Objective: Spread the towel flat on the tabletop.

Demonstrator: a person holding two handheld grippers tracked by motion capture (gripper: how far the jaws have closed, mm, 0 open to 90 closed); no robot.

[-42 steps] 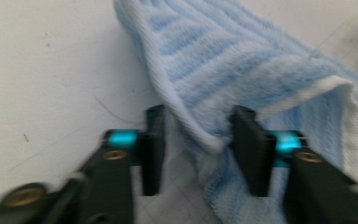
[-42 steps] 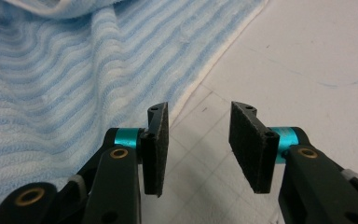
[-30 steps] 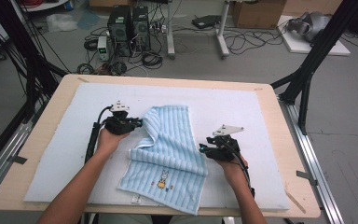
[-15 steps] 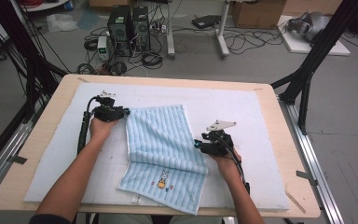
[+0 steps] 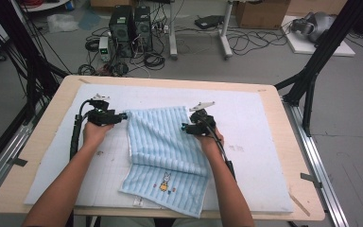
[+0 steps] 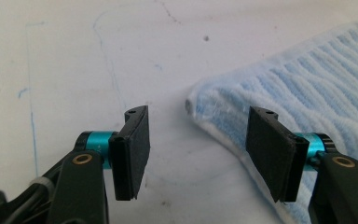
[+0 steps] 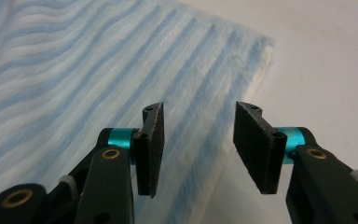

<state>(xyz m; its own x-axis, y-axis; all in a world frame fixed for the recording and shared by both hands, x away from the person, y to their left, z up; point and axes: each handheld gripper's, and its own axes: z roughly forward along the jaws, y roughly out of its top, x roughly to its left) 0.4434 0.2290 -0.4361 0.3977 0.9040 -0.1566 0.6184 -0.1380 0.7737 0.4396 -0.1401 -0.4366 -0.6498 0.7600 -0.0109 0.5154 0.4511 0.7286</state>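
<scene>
Towel (image 5: 163, 151), blue striped, lies folded on the white mat (image 5: 260, 142) in the middle of the table (image 5: 38, 156), its lower layer sticking out toward the person. The left gripper (image 5: 120, 116) sits just beside its far left corner; its jaws have just been opening and stand apart, empty. The right gripper (image 5: 185, 127) hovers over the right edge, jaws apart, gripping nothing.

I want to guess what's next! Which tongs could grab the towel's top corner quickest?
Probably the left tongs: they have just been opening, nothing between them, with the towel corner right ahead. The right tongs hover over its striped edge.
</scene>
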